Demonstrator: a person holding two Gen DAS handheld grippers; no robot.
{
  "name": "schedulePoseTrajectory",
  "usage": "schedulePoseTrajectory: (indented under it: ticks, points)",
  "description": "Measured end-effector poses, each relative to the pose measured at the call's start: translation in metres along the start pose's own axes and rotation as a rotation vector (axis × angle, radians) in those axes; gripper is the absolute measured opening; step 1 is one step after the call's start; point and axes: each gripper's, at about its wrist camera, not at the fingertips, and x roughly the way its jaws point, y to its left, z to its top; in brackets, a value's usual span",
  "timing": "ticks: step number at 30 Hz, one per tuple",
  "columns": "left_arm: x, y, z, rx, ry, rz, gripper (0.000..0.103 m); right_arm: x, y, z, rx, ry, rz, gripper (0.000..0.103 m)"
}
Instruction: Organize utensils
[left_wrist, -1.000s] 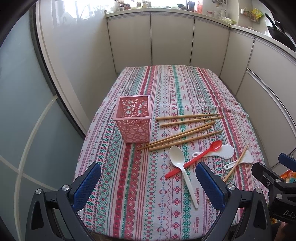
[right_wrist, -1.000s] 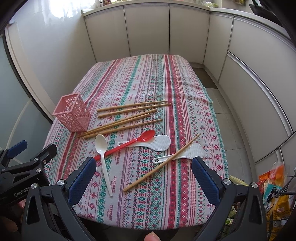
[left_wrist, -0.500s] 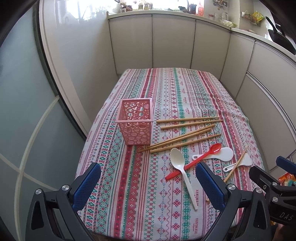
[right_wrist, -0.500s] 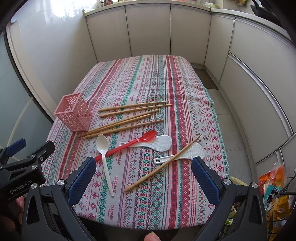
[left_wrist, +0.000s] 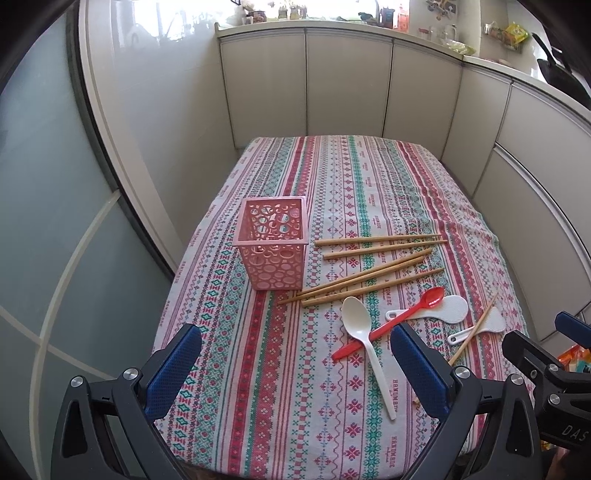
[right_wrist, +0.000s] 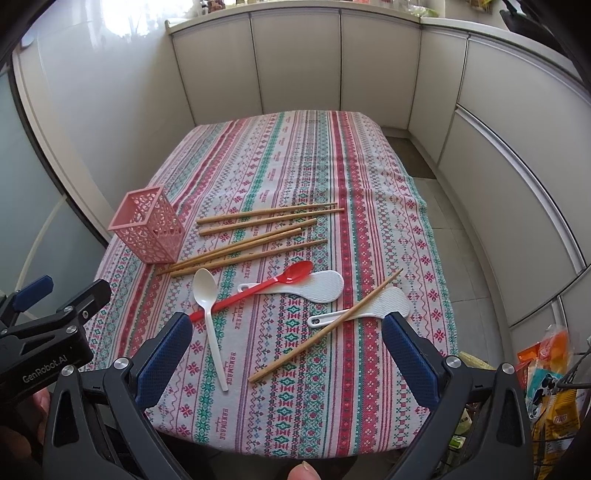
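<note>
Utensils all loose on tablecloth (right_wrist: 369, 155) right of empty pink basket (right_wrist: 147, 229): chopsticks (right_wrist: 258, 236), spoons, rice paddles (none sorted yet). Left gripper (left_wrist: 295, 369), right gripper (right_wrist: 288, 354) spread wide, holding nothing.

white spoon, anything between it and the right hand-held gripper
Nothing visible does. The white spoon lies on the tablecloth just ahead of the open right hand-held gripper. Its neck crosses over the red spoon, so lifting may nudge that.
</note>
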Motion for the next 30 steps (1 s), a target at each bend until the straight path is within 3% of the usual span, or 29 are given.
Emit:
schedulePoseTrajectory:
  ticks: [7, 11, 15, 22, 26, 30]
  points:
    - [0.001, 0.005, 0.001, -0.008, -0.01, 0.017, 0.103, -0.003, 0.006, 0.0, -0.026, -0.026, -0.024, 0.103]
    - [0.002, 0.01, 0.005, -0.031, -0.055, 0.007, 0.103, 0.001, 0.004, 0.003, -0.008, -0.021, 0.011, 0.103]
    - [0.012, 0.004, 0.012, 0.024, -0.049, 0.025, 0.103, 0.01, -0.006, 0.008, 0.037, 0.004, 0.041, 0.103]
    - [0.01, -0.011, 0.03, 0.106, -0.067, -0.055, 0.103, 0.012, -0.024, 0.03, 0.064, 0.038, -0.019, 0.103]
    - [0.017, -0.02, 0.046, 0.134, -0.035, -0.101, 0.103, 0.02, -0.039, 0.05, 0.123, 0.089, -0.027, 0.103]
    - [0.034, -0.04, 0.061, 0.209, 0.061, -0.161, 0.103, 0.036, -0.064, 0.067, 0.187, 0.145, -0.023, 0.103]
